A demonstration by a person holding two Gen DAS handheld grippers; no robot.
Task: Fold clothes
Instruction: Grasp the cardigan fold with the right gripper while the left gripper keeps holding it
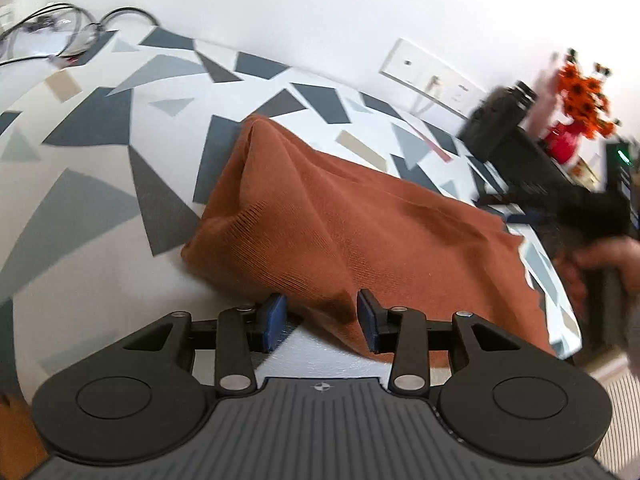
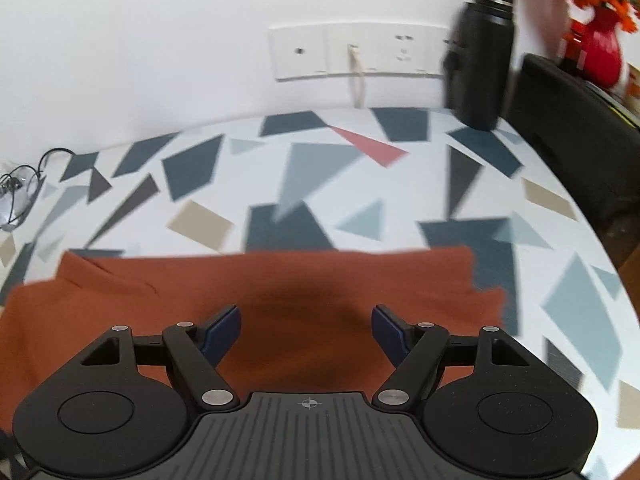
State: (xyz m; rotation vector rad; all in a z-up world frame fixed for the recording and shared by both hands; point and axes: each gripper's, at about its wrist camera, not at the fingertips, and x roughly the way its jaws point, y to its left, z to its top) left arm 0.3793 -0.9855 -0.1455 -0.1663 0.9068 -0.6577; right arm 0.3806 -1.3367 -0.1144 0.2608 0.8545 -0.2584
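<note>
Lying just ahead of both hand-held grippers, the rust-orange knitted garment (image 1: 340, 220) is spread in a rough rectangle on the surface (image 1: 100, 184), whose white cloth carries grey, blue and beige geometric shapes. Seen from the right hand-held gripper (image 2: 306, 330), the garment fills the space under and between the fingers, its far edge running straight across ahead of the tips and its right edge stepping in two layers. That gripper's jaws stand wide apart with nothing pinched; the cloth lies below them. The left hand-held gripper (image 1: 322, 316) is at the garment's near corner with its blue pads (image 1: 276, 316) parted; cloth shows between them, but neither pad seems to press on it, so I judge it not gripped.

The fine ribbing and soft ridges suggest a light, limp, slightly stretchy knit. It will likely sag and drape when lifted, and may drag or bunch on the tablecloth instead of sliding cleanly. Fragility is no concern; slipping layers are. Best holds look to be the corners and edges, pinching every layer at once: the left at the near corner beside its fingers, the right at the stepped edge off to its right. A black bottle (image 2: 482, 56) stands well beyond the garment.
</note>
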